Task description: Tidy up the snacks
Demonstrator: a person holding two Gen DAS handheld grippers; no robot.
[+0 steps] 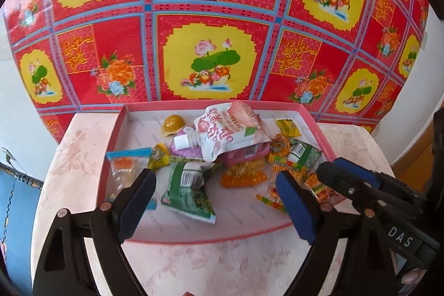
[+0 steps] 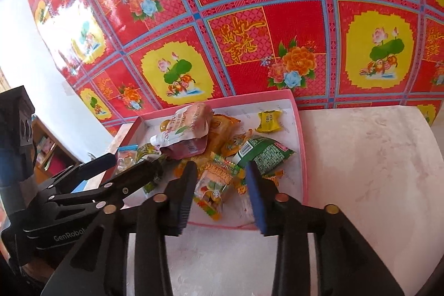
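Pale tabletop (image 2: 360, 157) surrounds pink-rimmed box (image 2: 301, 146) beside wall.

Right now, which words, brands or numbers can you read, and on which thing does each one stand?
"DAS": white letters on the right gripper body.
"GenRobot", cut off at its end: on the left gripper body.
Pink characters on the white spout pouch: too distorted to read.
Print on the green packet: too small.

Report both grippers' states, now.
Left gripper: open, holding nothing.
Right gripper: open, holding nothing; jaws above the pink snack tray.
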